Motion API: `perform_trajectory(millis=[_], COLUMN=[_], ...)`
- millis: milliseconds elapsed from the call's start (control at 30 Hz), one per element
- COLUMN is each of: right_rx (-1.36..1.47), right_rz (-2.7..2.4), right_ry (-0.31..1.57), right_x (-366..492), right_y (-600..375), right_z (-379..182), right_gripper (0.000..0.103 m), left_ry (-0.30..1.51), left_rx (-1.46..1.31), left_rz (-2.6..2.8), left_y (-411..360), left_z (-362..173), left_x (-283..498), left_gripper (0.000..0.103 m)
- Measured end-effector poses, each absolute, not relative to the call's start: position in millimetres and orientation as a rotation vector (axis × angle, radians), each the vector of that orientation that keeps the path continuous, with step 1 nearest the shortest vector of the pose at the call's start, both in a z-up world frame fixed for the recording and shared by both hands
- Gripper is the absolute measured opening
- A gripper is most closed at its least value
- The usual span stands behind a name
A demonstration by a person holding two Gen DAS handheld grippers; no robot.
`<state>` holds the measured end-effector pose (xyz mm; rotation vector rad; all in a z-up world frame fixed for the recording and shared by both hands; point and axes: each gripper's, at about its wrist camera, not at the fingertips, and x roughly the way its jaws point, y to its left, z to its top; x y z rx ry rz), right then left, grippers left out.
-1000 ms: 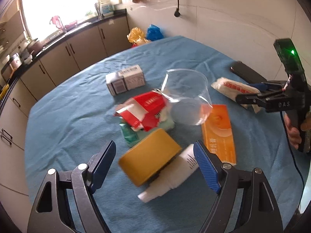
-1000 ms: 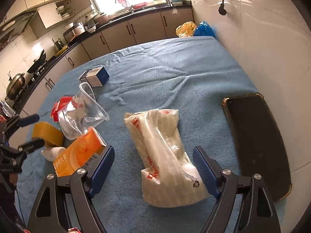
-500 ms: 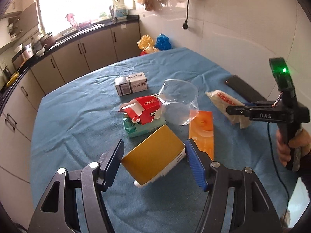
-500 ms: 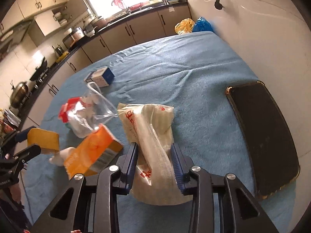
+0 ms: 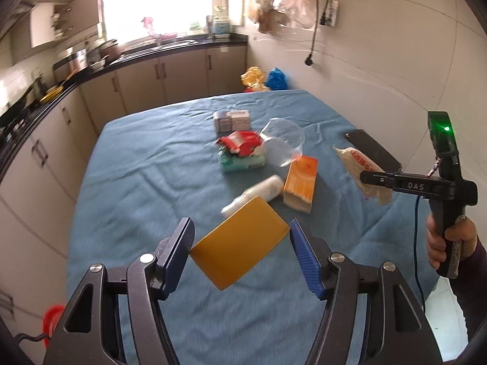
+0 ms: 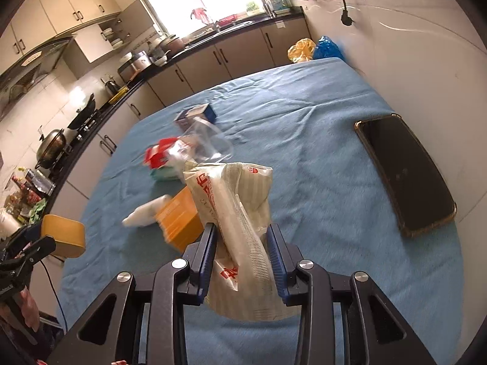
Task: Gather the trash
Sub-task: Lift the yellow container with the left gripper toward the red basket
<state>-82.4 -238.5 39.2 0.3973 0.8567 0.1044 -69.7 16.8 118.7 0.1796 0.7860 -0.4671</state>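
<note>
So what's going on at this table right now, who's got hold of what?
A person is clearing trash off a table under a blue cloth, with a handheld gripper in each hand. The left gripper is closed on a yellow box, lifted clear of the cloth. The right gripper is clamped on a white plastic packet, also raised. An orange box, a white bottle, a clear cup, other cartons and a phone lie on the table.

The left gripper (image 5: 240, 251) jaws clamp a yellow box (image 5: 240, 243), apparently lifted above the blue tablecloth (image 5: 137, 182).
</note>
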Motion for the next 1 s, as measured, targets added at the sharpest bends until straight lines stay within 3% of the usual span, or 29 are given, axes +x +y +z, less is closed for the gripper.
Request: perform_trajectory(millis=[500, 1000], right_rx=[0.335, 0.271], right_rz=[0.192, 0.356], right_ry=[0.858, 0.899], right_x=[-128, -135], right_y=[-170, -75], right_z=[40, 31], right_gripper=[0.037, 0.037], left_ry=[0.824, 0.840], left_rx=[-0.090, -0.186], left_rz=[-0.276, -0.051], left_y=[114, 187], left_z=[105, 66], left_x=[-131, -161], left_gripper=[0.064, 0.064])
